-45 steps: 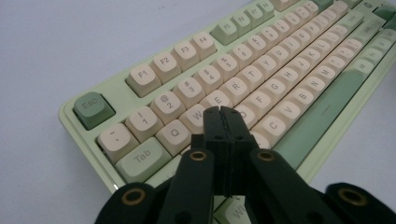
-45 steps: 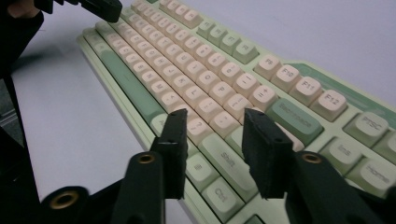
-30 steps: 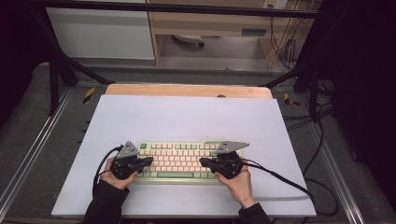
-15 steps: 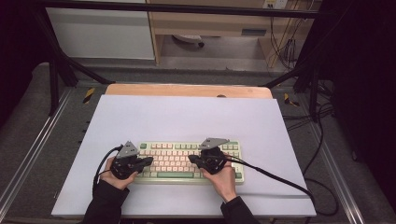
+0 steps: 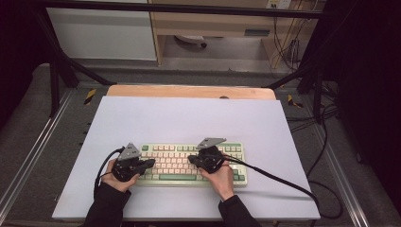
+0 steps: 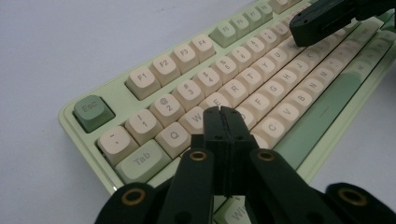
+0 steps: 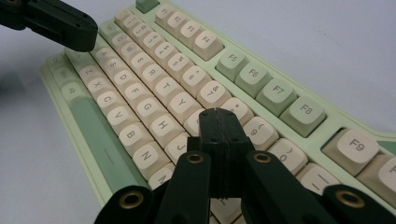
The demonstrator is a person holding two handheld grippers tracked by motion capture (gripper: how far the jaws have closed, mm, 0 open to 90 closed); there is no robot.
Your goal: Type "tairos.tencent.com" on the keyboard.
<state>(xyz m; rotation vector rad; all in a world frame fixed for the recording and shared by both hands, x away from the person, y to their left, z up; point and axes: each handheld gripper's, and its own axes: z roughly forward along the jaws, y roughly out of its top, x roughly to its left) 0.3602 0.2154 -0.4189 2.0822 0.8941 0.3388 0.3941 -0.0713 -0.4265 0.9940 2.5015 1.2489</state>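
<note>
The keyboard (image 5: 191,163) lay at the near middle of the worktop (image 5: 189,118). The left tool (image 6: 223,114), jaws pressed together and holding nothing, hovered over the W–E keys at the keyboard's left end. The right tool (image 7: 219,116), likewise closed and empty, stood over the U–I keys nearer its middle. Contact with a keycap could not be confirmed from these angles. Judged step: typing with closed tips. The next move calls for a short, straight press on one key.

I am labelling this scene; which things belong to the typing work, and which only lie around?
In use:
- pale green keyboard with cream keys
- left gripper, shut
- right gripper, shut

Lying about:
- white mat
- wooden board
- black floor cables
</note>
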